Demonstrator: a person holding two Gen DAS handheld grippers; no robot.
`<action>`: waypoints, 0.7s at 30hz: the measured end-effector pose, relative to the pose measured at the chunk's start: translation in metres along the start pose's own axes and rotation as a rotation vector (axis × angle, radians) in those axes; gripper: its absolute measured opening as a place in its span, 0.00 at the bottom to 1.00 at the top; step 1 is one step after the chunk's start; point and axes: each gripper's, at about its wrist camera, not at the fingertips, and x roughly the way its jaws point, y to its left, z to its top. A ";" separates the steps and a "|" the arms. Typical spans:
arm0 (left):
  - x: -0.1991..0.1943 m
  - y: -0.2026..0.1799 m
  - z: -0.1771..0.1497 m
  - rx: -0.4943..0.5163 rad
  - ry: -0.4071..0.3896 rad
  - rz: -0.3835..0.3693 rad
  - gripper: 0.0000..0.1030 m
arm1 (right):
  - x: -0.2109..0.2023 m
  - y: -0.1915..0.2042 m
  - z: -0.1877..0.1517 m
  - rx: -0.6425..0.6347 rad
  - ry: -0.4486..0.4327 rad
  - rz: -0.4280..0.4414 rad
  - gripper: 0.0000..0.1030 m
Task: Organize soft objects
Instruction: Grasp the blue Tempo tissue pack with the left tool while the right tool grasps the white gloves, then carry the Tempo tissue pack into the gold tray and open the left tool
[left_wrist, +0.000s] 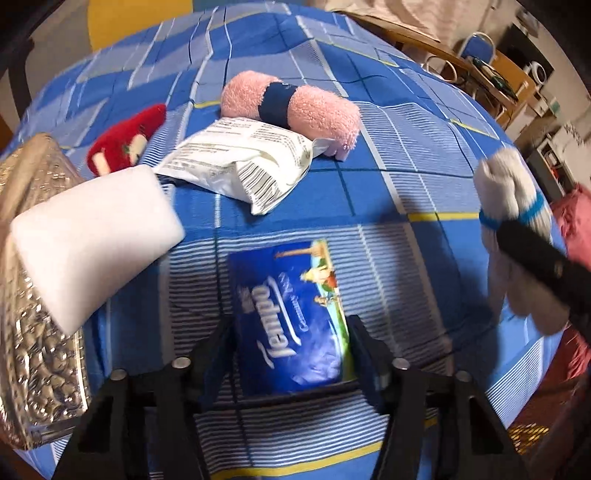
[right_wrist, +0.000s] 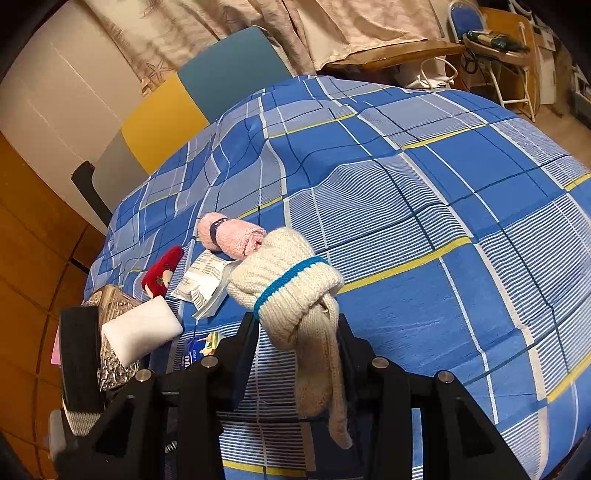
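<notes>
Left tool (left_wrist: 291, 341) points steeply down at the bed, its jaws standing wide on either side of a blue tissue pack (left_wrist: 291, 317) that lies flat on the checked bedspread (left_wrist: 388, 192) near the bed's near edge; whether the pads already touch the pack I cannot tell. Right tool (right_wrist: 297, 343) is gripping a knotted cream sock (right_wrist: 291, 291) with a blue band, holding it up clear of the bedspread, its loose ends hanging down between the fingers. From the left wrist view that sock (left_wrist: 513, 206) shows out at the right edge of the bed.

Beyond the tissue pack, further onto the bed, lies a crumpled white wrapper (left_wrist: 240, 162) with a barcode, and touching its far end a rolled pink towel (left_wrist: 295, 110) with a dark band round its middle. Left of the wrapper sits a red plush toy (left_wrist: 122, 140). Nearer, at the left edge, a white foam block (left_wrist: 92, 243) rests tilted on the rim of a shiny patterned tray (left_wrist: 40, 362).
</notes>
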 end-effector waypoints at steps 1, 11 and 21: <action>-0.001 0.000 -0.004 0.016 -0.007 0.001 0.55 | 0.000 0.001 0.000 -0.003 -0.001 0.002 0.40; -0.030 0.043 -0.031 -0.057 -0.075 -0.165 0.51 | 0.003 0.006 -0.004 -0.037 0.004 0.001 0.40; -0.071 0.073 -0.070 -0.033 -0.161 -0.252 0.51 | 0.014 0.010 -0.014 -0.041 0.039 0.048 0.40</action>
